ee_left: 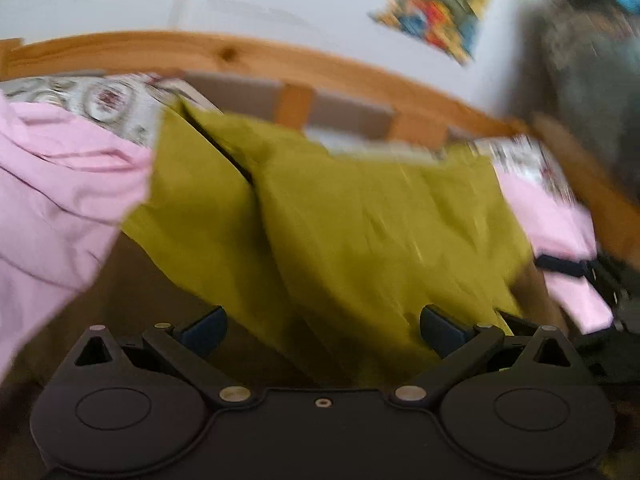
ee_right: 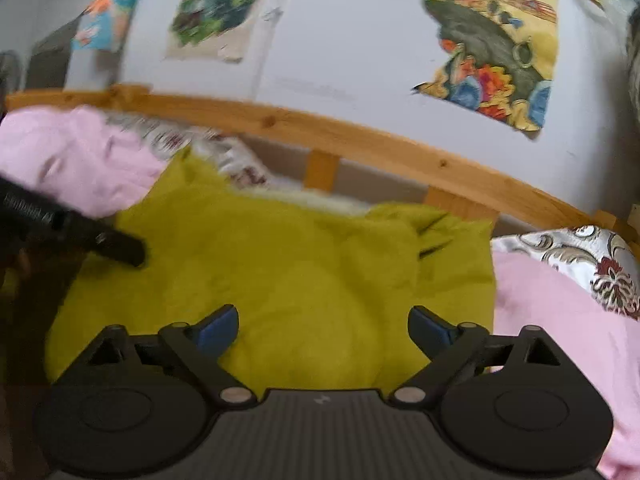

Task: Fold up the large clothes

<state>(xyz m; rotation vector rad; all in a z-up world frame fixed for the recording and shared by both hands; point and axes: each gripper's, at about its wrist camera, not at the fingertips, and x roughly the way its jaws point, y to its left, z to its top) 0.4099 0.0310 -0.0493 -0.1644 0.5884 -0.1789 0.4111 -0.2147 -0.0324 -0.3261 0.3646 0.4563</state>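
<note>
Ahead of the right gripper (ee_right: 323, 330) lies the olive-green garment (ee_right: 280, 272) — matt woven cloth, softly creased. To either side of it spreads pink cloth (ee_right: 560, 308), smooth and matt. Beyond, the wooden rail (ee_right: 360, 136) shows knots and a warm, lightly varnished grain. The patterned bedcover (ee_right: 592, 256) to the right has a faint satin sheen. On the wall past the rail hang paper posters (ee_right: 492, 44), edges curling. The left gripper (ee_left: 323, 330) is matt black plastic — dull metal pins at the joints, blue pads (ee_left: 206, 330) with a rubbery look.
</note>
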